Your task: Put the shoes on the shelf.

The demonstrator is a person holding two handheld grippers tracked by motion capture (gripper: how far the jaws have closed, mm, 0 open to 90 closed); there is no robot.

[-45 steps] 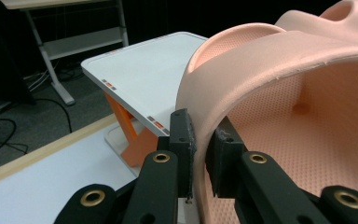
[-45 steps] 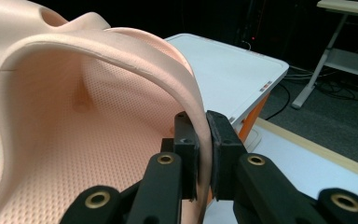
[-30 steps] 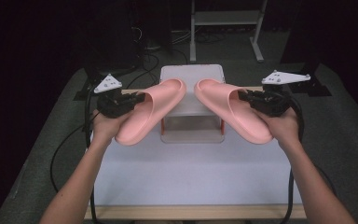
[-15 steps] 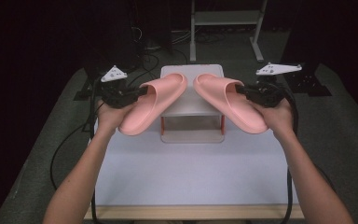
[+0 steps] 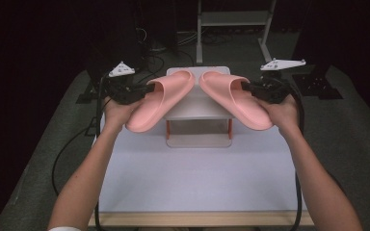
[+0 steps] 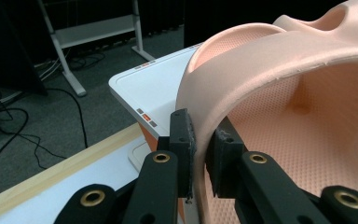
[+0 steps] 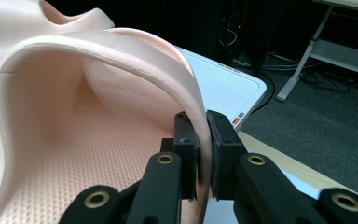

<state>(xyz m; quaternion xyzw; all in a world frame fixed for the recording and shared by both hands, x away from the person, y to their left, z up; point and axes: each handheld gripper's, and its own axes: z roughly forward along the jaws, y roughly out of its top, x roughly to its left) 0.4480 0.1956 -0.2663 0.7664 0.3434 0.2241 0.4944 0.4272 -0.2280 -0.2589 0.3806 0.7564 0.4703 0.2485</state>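
While both pink slippers hang above the small white stand (image 5: 195, 108), left gripper (image 5: 142, 90) pinches the left slipper (image 5: 161, 98), right gripper (image 5: 250, 87) the right slipper (image 5: 233, 98); setting down looks left.

So the right gripper (image 7: 202, 154) comes up from the bottom middle of the frame, both black jaws pinched tight on the thin edge of a pink slipper's (image 7: 74, 121) strap. The slipper takes up the whole left half, with a dotted texture inside and the strap arching over the top. A second pink shape sits in the upper left corner, can't tell what part. Behind, right of centre, there's a white platform (image 7: 233, 88) with rounded corners, then grey floor, cables and a metal stand (image 7: 317, 51) in the upper right
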